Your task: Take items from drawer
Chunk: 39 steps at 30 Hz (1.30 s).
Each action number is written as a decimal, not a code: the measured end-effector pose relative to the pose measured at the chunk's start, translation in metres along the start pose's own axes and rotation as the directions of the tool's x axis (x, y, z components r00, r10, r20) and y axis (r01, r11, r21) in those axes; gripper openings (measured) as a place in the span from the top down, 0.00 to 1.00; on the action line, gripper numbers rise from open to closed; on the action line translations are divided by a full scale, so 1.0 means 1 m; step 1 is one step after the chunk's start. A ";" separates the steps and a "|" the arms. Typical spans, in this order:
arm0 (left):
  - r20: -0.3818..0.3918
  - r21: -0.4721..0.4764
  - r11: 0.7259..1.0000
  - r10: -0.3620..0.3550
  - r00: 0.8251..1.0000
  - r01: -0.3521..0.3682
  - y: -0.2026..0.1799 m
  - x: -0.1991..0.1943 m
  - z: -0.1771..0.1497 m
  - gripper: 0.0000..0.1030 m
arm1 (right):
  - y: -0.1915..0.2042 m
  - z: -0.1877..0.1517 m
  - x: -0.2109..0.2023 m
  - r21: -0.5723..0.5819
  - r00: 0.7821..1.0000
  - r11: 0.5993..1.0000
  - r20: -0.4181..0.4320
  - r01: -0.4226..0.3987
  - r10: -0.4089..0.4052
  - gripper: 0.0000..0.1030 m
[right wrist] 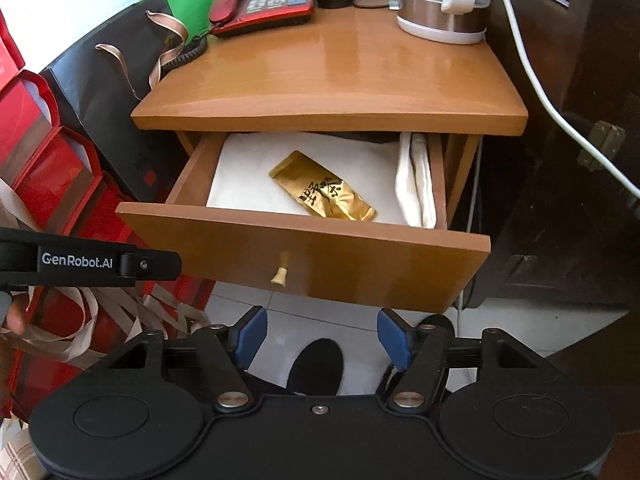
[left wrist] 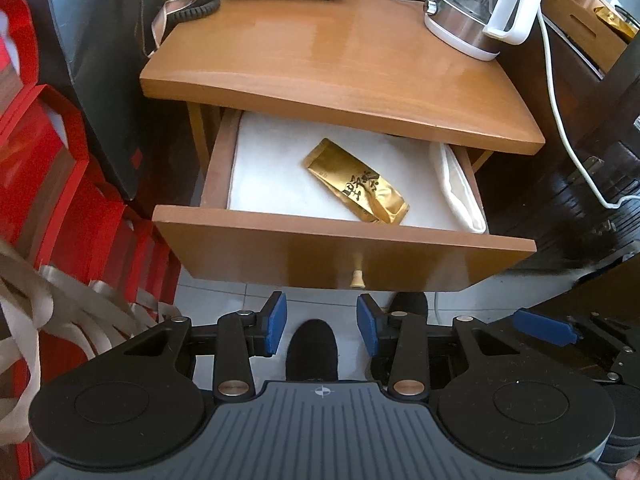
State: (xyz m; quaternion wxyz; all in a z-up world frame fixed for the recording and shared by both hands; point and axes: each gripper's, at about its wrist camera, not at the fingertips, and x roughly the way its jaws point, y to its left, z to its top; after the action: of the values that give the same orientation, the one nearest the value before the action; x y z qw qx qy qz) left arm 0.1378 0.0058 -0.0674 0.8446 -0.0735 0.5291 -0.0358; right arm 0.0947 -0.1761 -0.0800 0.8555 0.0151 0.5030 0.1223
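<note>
Two grippers are hanging in front of the drawer (left wrist: 344,248), each with two blue-padded fingers spread apart and grasping nothing: the left gripper (left wrist: 322,322) and the right gripper (right wrist: 322,336), both just below the drawer's one small pale knob (left wrist: 356,276). The drawer, of smooth glossy wood, is standing pulled out. Inside it one gold foil packet (left wrist: 356,182) with black characters is lying flat and slanted on a white liner (left wrist: 272,176), toward the drawer's right; one folded cream cloth (left wrist: 460,192) is leaning along the right wall. Beyond the drawer, on the tabletop (left wrist: 320,52), one red phone (right wrist: 264,4) and one glass-and-steel kettle (left wrist: 476,8) are standing at the back.
</note>
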 end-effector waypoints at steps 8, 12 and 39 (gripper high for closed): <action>0.009 -0.016 1.000 0.012 1.000 -0.012 0.003 -0.004 -0.011 0.56 | 0.001 -0.012 -0.002 0.034 1.000 0.999 -0.007 0.013 -0.013 0.41; 0.005 -0.014 1.000 0.020 1.000 -0.020 0.002 -0.004 -0.016 0.56 | 0.003 -0.017 -0.003 0.041 1.000 0.999 -0.013 0.016 -0.015 0.39; -0.029 0.003 0.997 0.082 0.996 -0.082 0.003 0.000 -0.029 0.46 | 0.009 -0.027 -0.004 0.068 0.999 0.997 -0.025 0.033 -0.031 0.29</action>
State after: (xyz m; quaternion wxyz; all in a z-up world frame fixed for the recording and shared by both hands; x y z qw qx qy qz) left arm 0.1117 0.0061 -0.0803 0.8376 -0.0505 0.5440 -0.0028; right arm 0.0679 -0.1705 -0.0889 0.8503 0.0350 0.5171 0.0915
